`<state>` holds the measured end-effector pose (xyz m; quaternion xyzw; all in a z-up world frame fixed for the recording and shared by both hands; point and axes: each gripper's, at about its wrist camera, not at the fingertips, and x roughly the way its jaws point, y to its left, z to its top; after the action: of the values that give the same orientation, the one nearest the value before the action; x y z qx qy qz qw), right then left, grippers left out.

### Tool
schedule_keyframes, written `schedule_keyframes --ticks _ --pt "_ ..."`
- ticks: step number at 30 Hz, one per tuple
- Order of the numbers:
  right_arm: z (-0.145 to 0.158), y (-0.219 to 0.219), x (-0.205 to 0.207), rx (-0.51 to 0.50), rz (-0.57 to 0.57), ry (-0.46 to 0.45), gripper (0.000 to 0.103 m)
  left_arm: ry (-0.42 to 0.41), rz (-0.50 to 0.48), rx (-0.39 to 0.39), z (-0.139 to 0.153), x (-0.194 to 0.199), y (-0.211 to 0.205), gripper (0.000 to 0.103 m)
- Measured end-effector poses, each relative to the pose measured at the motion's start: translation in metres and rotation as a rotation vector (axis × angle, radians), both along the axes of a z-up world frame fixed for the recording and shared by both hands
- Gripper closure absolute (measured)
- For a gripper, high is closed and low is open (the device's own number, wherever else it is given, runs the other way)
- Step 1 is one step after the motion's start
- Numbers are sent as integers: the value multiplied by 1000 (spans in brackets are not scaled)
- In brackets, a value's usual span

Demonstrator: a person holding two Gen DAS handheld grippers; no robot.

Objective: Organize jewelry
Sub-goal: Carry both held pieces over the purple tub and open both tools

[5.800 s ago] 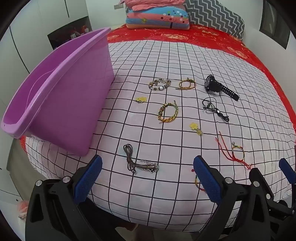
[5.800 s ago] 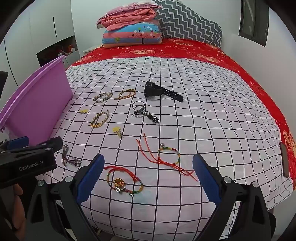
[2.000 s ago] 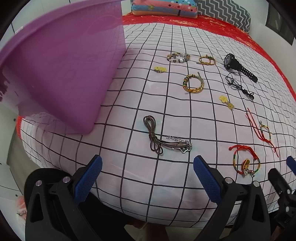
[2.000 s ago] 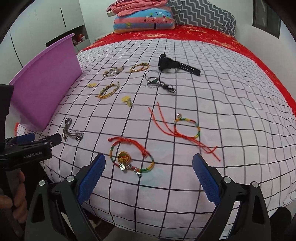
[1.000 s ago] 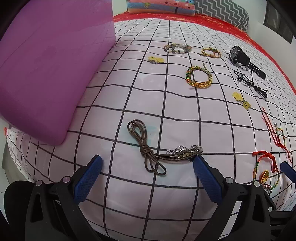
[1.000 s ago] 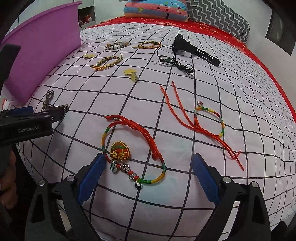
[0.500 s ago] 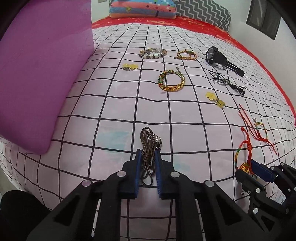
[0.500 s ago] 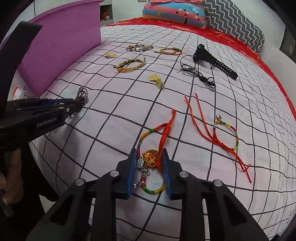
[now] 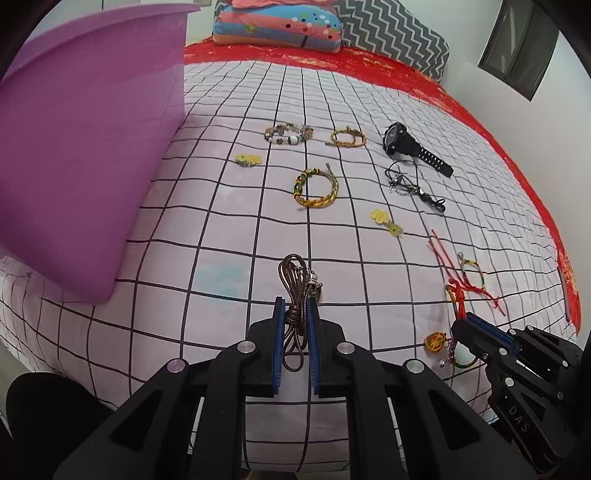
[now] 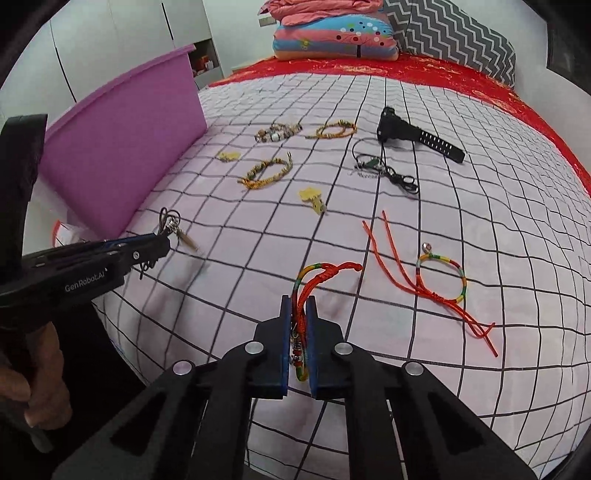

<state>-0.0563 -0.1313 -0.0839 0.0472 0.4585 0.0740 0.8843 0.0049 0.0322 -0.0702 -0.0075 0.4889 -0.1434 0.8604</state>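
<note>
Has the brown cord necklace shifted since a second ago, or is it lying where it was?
Yes. The brown cord necklace no longer lies crosswise on the checked sheet; the left gripper has shut on it, bunching it lengthwise between the jaws.

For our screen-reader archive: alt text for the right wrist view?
The right gripper is shut on a red cord bracelet above a checked bedspread strewn with jewelry; at left, the left gripper grips a brown cord necklace by a purple tub.

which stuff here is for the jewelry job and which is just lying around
Job: brown cord in left tool; red bracelet in right tool; watch; beaded bracelet; purple bin.
Lying about: pillows; red cover.
</note>
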Motion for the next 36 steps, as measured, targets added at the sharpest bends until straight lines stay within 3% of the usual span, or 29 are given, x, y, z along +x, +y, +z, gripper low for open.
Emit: schedule_keyframes --ticks 7,14,23,29,36 --pt "36 3 0 18 8 -68 95 -52 8 -34 38 -4 9 91" --pt "92 14 18 52 29 -162 95 -115 58 -58 92 3 26 91" --pt "157 54 56 86 106 -271 95 -207 135 -55 157 26 80 91" --pt "187 106 84 93 202 -316 95 -244 187 -33 177 43 125 91" --pt "203 177 121 132 318 -318 95 -243 303 -13 174 63 186 91"
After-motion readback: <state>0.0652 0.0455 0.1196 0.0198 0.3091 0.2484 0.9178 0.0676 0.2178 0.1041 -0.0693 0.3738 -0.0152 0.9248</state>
